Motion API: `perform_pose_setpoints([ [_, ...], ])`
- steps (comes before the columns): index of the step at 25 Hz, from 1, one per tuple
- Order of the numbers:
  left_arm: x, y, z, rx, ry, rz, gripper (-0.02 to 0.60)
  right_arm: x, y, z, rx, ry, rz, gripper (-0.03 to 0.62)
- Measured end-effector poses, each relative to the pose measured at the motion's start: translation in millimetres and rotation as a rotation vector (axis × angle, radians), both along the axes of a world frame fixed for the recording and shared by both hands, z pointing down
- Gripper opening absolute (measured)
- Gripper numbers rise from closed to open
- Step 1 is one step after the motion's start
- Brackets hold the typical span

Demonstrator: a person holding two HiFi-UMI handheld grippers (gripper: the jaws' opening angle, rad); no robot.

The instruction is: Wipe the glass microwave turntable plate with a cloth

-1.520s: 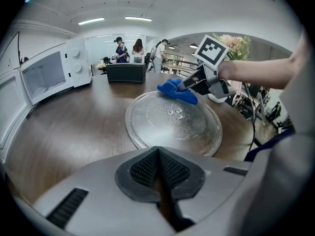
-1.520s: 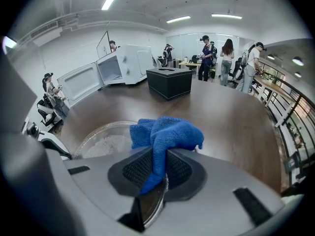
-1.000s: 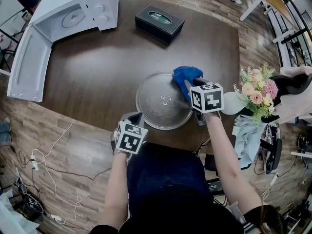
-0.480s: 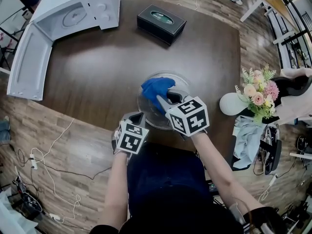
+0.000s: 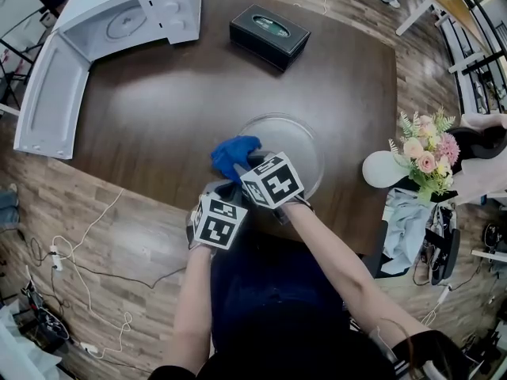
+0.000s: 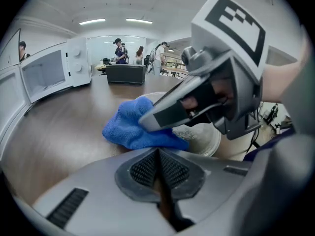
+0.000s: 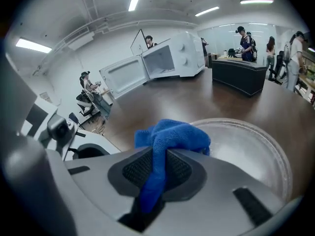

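Note:
The round glass turntable plate (image 5: 299, 142) lies flat on the dark wooden table near its front edge. My right gripper (image 5: 240, 167) is shut on a bunched blue cloth (image 5: 233, 153), which rests at the plate's near-left rim and partly over the tabletop. In the right gripper view the cloth (image 7: 173, 136) is pinched between the pads, with the plate (image 7: 248, 151) just beyond. My left gripper (image 5: 223, 191) sits close beside the right one at the table edge, shut with nothing in it. The left gripper view shows the cloth (image 6: 132, 128) and the plate (image 6: 205, 137) ahead.
A white microwave (image 5: 131, 18) stands at the far left with its door (image 5: 47, 93) swung open. A black tissue box (image 5: 273, 32) sits at the back of the table. A white vase of flowers (image 5: 420, 155) stands at the right, beyond the table's edge.
My right gripper has dragged the blue cloth from the plate's far-right rim across the glass to its near-left rim. The left gripper has stayed put.

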State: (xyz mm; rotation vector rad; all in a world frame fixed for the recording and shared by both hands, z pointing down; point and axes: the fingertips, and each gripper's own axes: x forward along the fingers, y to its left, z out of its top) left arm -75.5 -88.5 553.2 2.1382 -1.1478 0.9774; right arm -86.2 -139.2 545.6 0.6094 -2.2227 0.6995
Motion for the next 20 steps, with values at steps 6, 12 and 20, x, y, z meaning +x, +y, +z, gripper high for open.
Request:
perform_pose_setpoints([
  [6, -1, 2, 0, -0.010, -0.003, -0.003, 0.005, 2, -1, 6, 0.011, 0.026, 0.001, 0.048],
  [12, -2, 1, 0, -0.010, -0.005, 0.002, 0.005, 6, -4, 7, 0.008, 0.017, 0.030, 0.049],
  [20, -2, 1, 1, -0.009, -0.003, -0.004, 0.005, 24, -12, 8, -0.001, 0.017, 0.072, 0.049],
])
